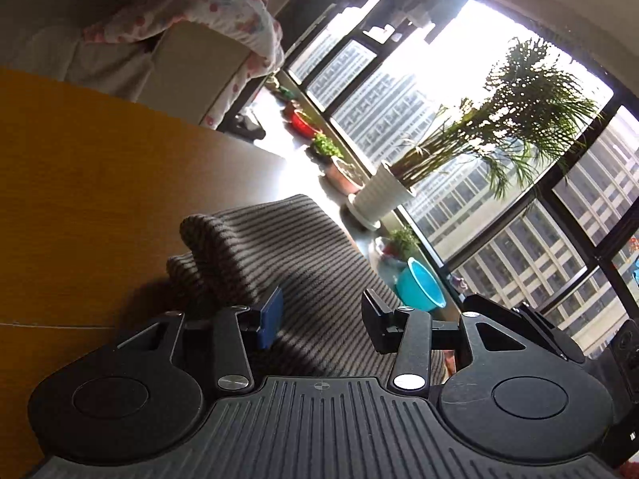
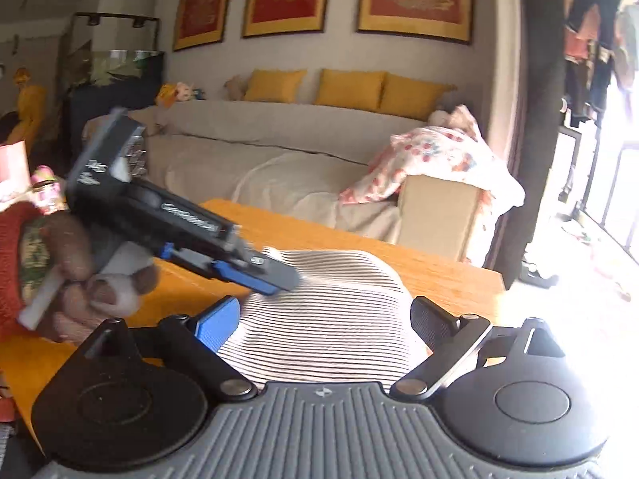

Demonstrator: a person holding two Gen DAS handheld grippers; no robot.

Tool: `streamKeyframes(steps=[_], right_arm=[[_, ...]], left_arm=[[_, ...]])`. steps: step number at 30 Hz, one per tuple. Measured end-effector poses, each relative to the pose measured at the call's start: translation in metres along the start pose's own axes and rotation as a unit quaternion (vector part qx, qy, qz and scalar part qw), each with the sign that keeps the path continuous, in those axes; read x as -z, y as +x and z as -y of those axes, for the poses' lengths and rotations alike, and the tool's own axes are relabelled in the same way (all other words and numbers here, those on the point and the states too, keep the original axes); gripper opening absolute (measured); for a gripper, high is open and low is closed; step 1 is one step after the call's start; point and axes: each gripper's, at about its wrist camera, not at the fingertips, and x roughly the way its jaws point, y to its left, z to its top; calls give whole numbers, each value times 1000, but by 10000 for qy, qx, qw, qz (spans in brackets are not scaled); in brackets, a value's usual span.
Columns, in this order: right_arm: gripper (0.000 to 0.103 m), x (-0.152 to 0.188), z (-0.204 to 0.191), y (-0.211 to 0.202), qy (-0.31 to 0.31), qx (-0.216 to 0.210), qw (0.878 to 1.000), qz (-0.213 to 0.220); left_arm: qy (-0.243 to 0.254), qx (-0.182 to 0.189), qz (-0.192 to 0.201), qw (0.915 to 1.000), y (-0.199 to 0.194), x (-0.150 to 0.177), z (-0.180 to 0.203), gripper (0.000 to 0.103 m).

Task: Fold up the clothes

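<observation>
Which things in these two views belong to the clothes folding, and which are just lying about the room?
Part of the job:
striped garment on the wooden table
left gripper, over the garment
right gripper, jaws wide apart, nothing gripped

Just lying about:
sofa with yellow cushions
floral blanket
potted palm
turquoise basin
</observation>
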Motion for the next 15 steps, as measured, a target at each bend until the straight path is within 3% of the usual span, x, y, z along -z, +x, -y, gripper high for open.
streamKeyframes(steps=[6, 9, 12, 15], right_arm=[[95, 27, -7, 29, 290, 281, 9985, -383], [96, 26, -22, 23, 97, 156, 9987, -478], [103, 31, -34, 23, -284, -102, 9972, -683], [103, 39, -44, 21, -629, -62, 9951, -764]], left_arm=[[127, -66, 5, 9999, 0, 0, -5, 48], [167, -119, 26, 9998, 1, -3, -8, 47], [262, -266, 76, 9993, 0, -4, -8, 47], [266, -389, 116, 9988, -7, -3, -3, 47]])
